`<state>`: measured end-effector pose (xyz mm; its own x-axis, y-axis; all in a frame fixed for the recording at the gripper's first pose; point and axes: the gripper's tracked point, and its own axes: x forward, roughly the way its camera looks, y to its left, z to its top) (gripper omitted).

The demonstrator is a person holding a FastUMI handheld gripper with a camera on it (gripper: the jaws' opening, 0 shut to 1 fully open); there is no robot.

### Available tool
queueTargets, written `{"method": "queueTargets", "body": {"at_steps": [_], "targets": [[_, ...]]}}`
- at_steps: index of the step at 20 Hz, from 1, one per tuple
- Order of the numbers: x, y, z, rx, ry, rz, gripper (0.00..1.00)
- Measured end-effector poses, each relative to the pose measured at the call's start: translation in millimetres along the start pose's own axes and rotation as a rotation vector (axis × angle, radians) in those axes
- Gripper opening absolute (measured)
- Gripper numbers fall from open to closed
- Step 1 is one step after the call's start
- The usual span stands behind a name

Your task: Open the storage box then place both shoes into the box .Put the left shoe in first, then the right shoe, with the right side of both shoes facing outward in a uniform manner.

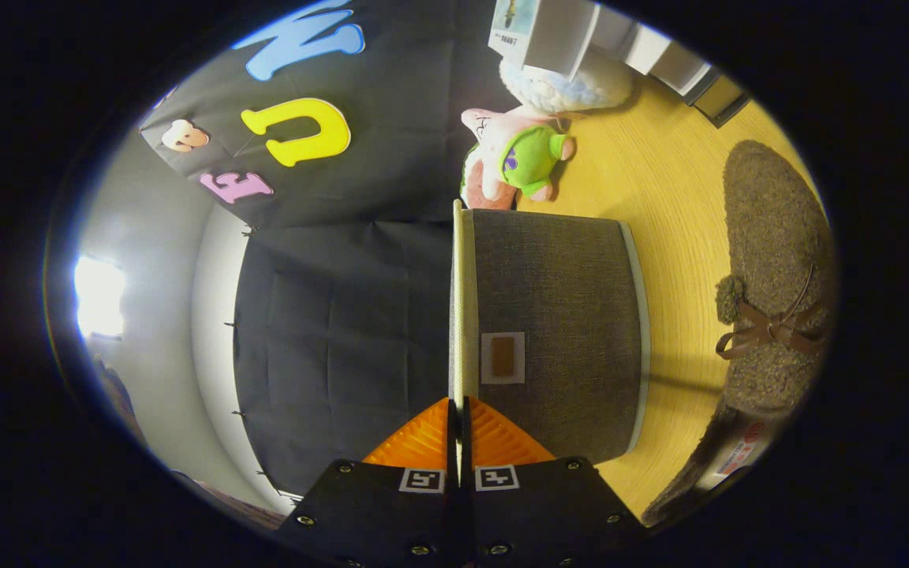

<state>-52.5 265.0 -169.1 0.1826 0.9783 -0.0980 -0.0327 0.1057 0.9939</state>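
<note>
I have the view rolled on its side, so the yellow wooden tabletop (660, 197) runs up past the fingers. The biggest thing ahead is the grey fabric storage box (557, 331), its cream lid edge (462, 315) running straight out from my fingertips. My gripper (458, 430) is clenched on that thin lid edge, both fingers pressing it with almost no gap between them. Beyond the box, well apart, lies a brown fuzzy shoe (774, 268) with a ribbon bow (770, 331); a second shoe (707, 465) sits nearer me. A pink-and-green plush toy (514, 162) stands behind the box. My worry: the grip is only on the rim, so a fast swing could let the lid slip free or drag the light box toward the shoes.
</note>
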Motion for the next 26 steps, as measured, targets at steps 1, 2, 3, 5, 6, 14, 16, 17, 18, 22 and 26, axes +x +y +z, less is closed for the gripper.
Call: {"method": "queueTargets", "body": {"at_steps": [1,2,3,5,6,14,16,17,18,22,26], "targets": [[-1,2,3,0.009,-0.015,-0.012,0.00],[-2,6,5,0.010,-0.030,-0.021,0.00],[-3,9,7,0.009,-0.044,-0.036,0.00],[-2,28,6,-0.006,-0.067,-0.020,0.00],[-2,39,5,-0.018,-0.073,-0.016,0.00],[37,116,-5,-0.142,-0.067,-0.010,0.00],[56,134,-7,-0.167,-0.061,-0.005,0.00],[67,144,-6,-0.183,-0.063,0.002,0.00],[79,152,-8,-0.196,-0.058,0.010,0.00],[136,181,-15,-0.196,-0.029,0.044,0.00],[197,192,-28,-0.212,0.014,0.043,0.00]]}}
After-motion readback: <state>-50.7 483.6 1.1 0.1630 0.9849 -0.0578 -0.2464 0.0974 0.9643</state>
